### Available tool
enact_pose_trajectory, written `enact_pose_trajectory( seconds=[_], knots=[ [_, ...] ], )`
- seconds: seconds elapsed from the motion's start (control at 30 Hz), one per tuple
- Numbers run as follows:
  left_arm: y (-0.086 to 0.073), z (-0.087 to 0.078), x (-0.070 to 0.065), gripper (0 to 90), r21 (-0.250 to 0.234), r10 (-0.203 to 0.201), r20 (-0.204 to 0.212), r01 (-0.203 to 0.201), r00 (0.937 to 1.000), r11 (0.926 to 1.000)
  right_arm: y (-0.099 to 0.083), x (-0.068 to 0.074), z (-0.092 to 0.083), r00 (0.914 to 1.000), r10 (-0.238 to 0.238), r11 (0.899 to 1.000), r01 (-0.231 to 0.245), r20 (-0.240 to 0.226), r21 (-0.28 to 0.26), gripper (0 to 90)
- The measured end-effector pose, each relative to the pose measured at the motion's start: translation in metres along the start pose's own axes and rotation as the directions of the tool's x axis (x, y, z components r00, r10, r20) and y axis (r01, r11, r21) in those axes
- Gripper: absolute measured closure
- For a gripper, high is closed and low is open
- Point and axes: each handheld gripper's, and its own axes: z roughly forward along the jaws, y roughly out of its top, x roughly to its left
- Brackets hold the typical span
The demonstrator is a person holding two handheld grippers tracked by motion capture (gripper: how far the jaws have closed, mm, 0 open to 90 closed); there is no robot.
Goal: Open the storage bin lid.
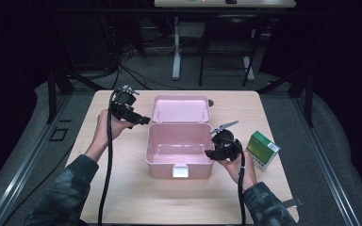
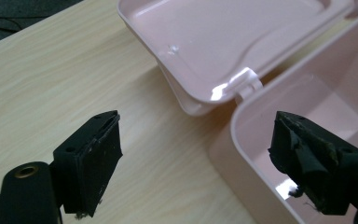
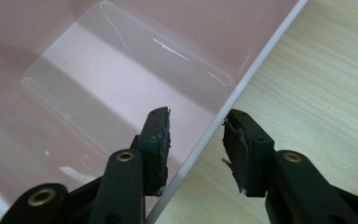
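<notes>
Pink box lying open on bench; right tongs straddling its wall, unpinched; left tongs gaping, empty.

A light wood-grain table with rounded corners carries two things. A pink plastic box sits about in the middle, a little toward the far side, its hinged lid thrown open and lying back flat on the tabletop behind it. The box has a pale latch at the middle of its near wall. To the right of the box, near the table's right edge and well apart from it, lies a small green and white carton, turned at an angle.
</notes>
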Motion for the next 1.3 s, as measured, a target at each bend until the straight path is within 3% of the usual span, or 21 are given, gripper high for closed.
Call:
enact_pose_trajectory(
  seconds=[0.07,0.27,0.57,0.83,1.2,1.3],
  knots=[
    [-0.008,-0.005,-0.005,17.6,-0.021,-0.017,0.032,0.018,0.9993,0.9996,0.000,0.000,0.000,1.0000,0.000,1.000,0.000,0.000,0.001,60.5],
    [-0.030,-0.009,-0.020,20.9,-0.041,-0.012,0.075,0.015,0.9971,0.9990,0.000,0.000,0.000,1.0000,0.006,1.000,-0.006,-0.001,0.001,60.5],
    [-0.051,-0.008,-0.033,26.2,-0.060,-0.015,0.094,0.020,0.9955,0.9980,0.001,0.000,0.000,1.0000,0.004,1.000,-0.004,-0.002,0.007,60.5],
    [-0.069,-0.016,-0.032,23.1,-0.052,-0.014,0.050,0.017,0.9986,0.9985,0.001,-0.001,-0.001,0.9999,0.004,1.000,-0.004,-0.012,0.011,58.5],
    [-0.094,-0.031,-0.020,14.3,-0.031,-0.051,-0.027,0.050,0.9983,0.9982,0.004,-0.006,-0.020,0.9993,-0.008,1.000,0.008,-0.037,0.010,33.8],
    [-0.108,-0.025,-0.014,8.3,0.017,-0.049,-0.045,0.050,0.9978,0.9986,0.004,-0.009,-0.029,0.9983,-0.015,1.000,0.016,-0.055,0.017,25.8]
  ],
)
